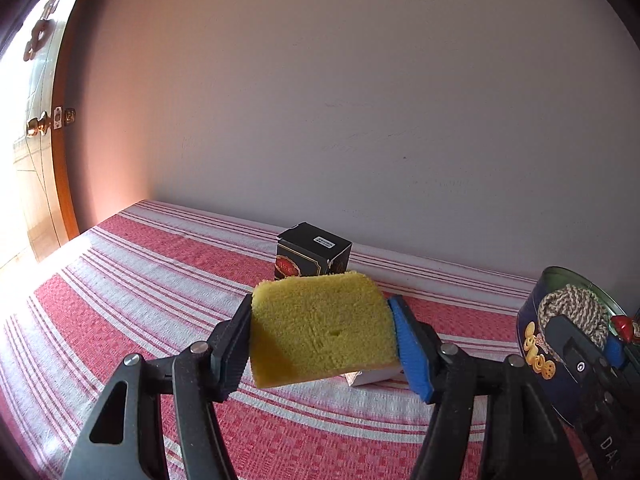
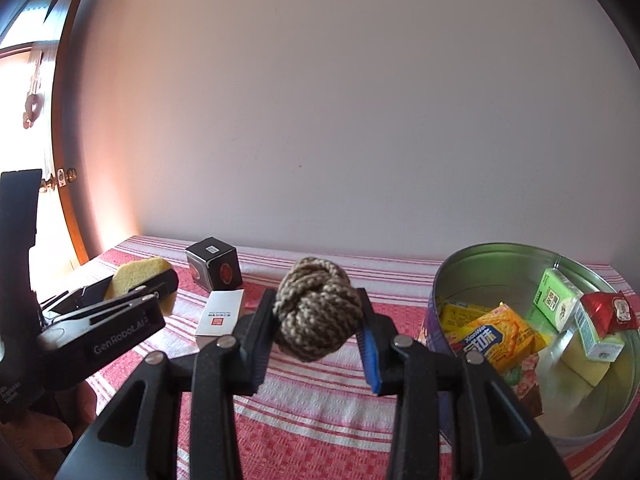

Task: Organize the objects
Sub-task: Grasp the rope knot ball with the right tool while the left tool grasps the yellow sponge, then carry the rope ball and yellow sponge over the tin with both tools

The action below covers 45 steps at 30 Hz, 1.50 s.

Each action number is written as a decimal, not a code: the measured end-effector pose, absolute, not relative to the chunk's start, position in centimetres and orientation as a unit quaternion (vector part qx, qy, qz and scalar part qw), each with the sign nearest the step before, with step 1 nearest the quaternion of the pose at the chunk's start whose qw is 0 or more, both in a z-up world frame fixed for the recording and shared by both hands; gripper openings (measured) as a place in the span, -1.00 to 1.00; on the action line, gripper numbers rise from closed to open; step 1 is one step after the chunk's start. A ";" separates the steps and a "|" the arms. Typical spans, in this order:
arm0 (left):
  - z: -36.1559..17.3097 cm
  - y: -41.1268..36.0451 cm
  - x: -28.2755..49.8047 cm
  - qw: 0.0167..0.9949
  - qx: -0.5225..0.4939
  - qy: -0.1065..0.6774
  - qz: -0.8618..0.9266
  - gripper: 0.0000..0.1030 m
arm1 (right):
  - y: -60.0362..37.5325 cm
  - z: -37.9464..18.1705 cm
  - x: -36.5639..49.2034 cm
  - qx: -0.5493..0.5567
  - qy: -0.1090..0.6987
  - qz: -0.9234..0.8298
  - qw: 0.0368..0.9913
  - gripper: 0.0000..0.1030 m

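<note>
Right gripper (image 2: 316,322) clamped on the rope knot (image 2: 314,312), held above the striped cloth (image 2: 320,408), just left of the open tin (image 2: 452,276). Nearer of the two to the tin, so probably first to drop in. Left gripper (image 1: 322,340) squeezing the yellow sponge (image 1: 324,332), farther left, tin (image 1: 532,360) off to its right.

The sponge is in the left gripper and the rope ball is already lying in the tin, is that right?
Not quite. The sponge is in the left gripper, but the rope ball is not in the tin; the right wrist view shows it held in the right gripper above the tablecloth.
</note>
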<state>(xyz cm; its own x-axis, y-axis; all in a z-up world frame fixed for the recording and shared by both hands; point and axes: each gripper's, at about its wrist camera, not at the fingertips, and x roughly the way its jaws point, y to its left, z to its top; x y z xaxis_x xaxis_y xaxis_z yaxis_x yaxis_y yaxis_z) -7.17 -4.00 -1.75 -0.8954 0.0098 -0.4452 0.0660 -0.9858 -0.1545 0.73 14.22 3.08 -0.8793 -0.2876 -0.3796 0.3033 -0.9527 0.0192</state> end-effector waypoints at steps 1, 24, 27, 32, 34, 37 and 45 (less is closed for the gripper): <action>-1.7 -3.9 -7.0 0.015 0.228 0.084 -0.970 0.29 | 14.5 3.2 1.1 0.191 0.020 -0.969 0.154 -0.27; -1.4 5.2 -2.6 -0.025 0.233 0.061 -0.970 0.29 | 24.9 4.8 3.2 0.186 -0.043 -0.971 0.147 -0.27; -1.0 7.0 -2.3 -0.037 0.229 0.055 -0.971 0.29 | 26.6 4.9 3.1 0.185 -0.038 -0.973 0.133 -0.27; -0.5 9.7 -2.3 -0.058 0.224 0.042 -0.972 0.29 | 29.1 4.9 2.4 0.192 -0.032 -0.976 0.103 -0.27; -0.2 10.6 -2.3 -0.067 0.222 0.038 -0.972 0.29 | 30.1 4.9 2.1 0.194 -0.034 -0.976 0.093 -0.27; 0.2 12.1 -2.2 -0.079 0.216 0.030 -0.973 0.29 | 31.3 4.9 1.7 0.193 -0.033 -0.977 0.081 -0.27; 1.0 15.6 -2.8 -0.106 0.208 0.019 -0.972 0.29 | 33.5 5.0 0.5 0.193 -0.018 -0.979 0.060 -0.27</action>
<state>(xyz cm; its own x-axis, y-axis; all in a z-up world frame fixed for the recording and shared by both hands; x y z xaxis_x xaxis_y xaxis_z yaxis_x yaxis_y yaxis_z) -2.79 15.56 0.96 -0.8907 0.2139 -0.4011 -0.1985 -0.9768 -0.0802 0.54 33.47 4.96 -0.9185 -0.1236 -0.3755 0.1095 -0.9923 0.0585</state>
